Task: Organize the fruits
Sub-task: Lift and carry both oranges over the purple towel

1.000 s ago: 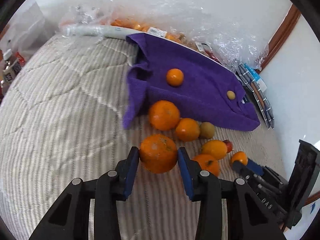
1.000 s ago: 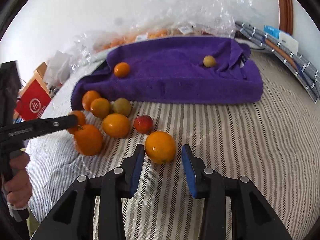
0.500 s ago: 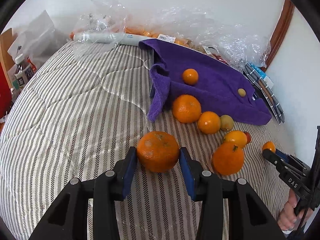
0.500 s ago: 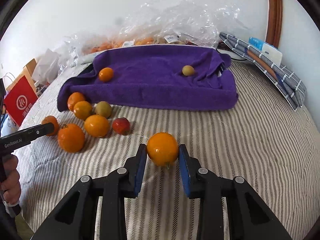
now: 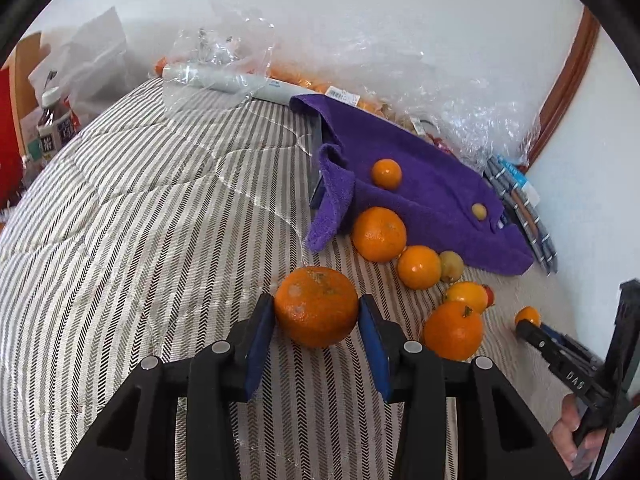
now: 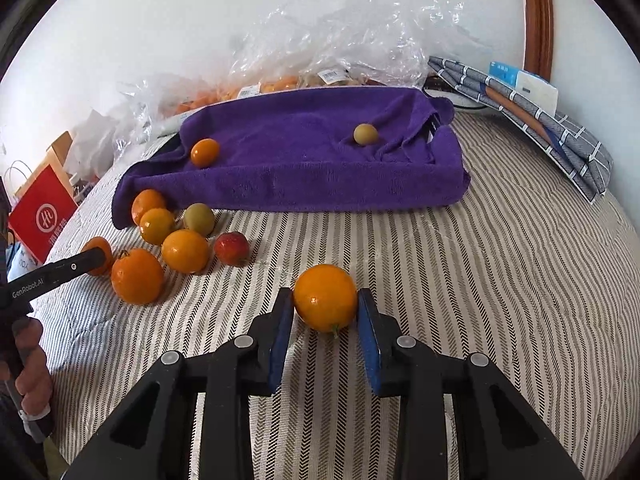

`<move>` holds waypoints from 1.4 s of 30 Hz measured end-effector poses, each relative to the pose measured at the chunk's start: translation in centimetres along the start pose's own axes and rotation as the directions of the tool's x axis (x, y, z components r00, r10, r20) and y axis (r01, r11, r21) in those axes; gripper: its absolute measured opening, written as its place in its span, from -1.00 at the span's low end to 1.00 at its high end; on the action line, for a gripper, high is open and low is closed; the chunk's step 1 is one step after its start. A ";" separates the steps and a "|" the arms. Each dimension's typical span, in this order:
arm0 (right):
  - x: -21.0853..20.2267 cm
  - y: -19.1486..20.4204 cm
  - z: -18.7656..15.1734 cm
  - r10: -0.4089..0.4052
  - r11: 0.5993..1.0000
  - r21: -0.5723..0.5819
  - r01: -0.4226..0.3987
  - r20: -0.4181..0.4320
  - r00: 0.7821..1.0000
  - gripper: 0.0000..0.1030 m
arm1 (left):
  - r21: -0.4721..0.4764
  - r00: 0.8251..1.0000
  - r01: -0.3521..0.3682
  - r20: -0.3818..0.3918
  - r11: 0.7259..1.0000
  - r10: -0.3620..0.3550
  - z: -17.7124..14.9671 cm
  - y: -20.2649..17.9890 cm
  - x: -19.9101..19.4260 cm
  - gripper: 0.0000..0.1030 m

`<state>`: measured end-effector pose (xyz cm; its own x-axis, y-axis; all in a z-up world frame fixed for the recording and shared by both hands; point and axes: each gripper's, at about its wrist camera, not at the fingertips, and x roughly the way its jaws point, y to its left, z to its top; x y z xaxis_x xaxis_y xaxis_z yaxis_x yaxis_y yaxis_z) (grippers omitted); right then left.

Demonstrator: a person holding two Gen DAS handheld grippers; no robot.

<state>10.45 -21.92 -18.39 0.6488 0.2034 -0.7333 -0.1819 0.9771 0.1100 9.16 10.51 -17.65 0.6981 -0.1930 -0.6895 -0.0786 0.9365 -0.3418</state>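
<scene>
My left gripper [image 5: 316, 303] is shut on a large, rough-skinned orange [image 5: 316, 316] just above the striped bed cover. My right gripper [image 6: 324, 297] is shut on a smooth yellow-orange fruit [image 6: 325, 300]. A purple towel [image 6: 320, 168] [image 5: 432, 196] drapes over a box at the back. A small orange [image 6: 205, 153] and a small yellow-green fruit [image 6: 365, 134] lie on it. Loose fruit clusters in front of the towel's left corner: several oranges [image 6: 137, 276], a greenish fruit [image 6: 199, 218] and a red one [image 6: 231, 248].
Crinkled clear plastic bags [image 6: 340, 40] with more fruit line the wall behind the towel. Folded grey checked cloths [image 6: 540, 120] lie at the right. A red paper bag [image 6: 40, 212] and a bottle [image 5: 56, 128] stand beyond the bed's left edge. A hand [image 6: 28, 364] holds the left gripper.
The right jaws closed onto the yellow-orange fruit and drew it back from the cluster. The left gripper carried its orange leftward, away from the other fruit.
</scene>
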 end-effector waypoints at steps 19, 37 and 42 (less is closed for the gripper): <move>-1.5 -0.8 -0.3 0.047 0.998 0.041 -0.051 0.076 0.996 -0.38 | -0.007 0.999 -0.002 0.053 1.000 0.003 -0.1 0.3 -1.0 -0.22; -2.7 -1.8 7.1 0.072 0.997 0.000 -0.074 0.180 0.981 -0.38 | 0.065 0.988 -0.012 0.154 0.998 0.002 6.5 -4.5 -1.3 -0.22; -1.2 -3.3 10.9 0.042 0.999 0.011 -0.045 0.216 0.975 -0.38 | 0.089 0.986 0.011 0.165 0.996 -0.025 9.7 -6.8 1.4 -0.22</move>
<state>18.29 -24.69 -10.53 0.7851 0.2525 -0.5655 -0.2030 0.9676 0.1502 17.62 6.71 -10.11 0.8079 -0.1658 -0.5656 -0.0072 0.9568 -0.2907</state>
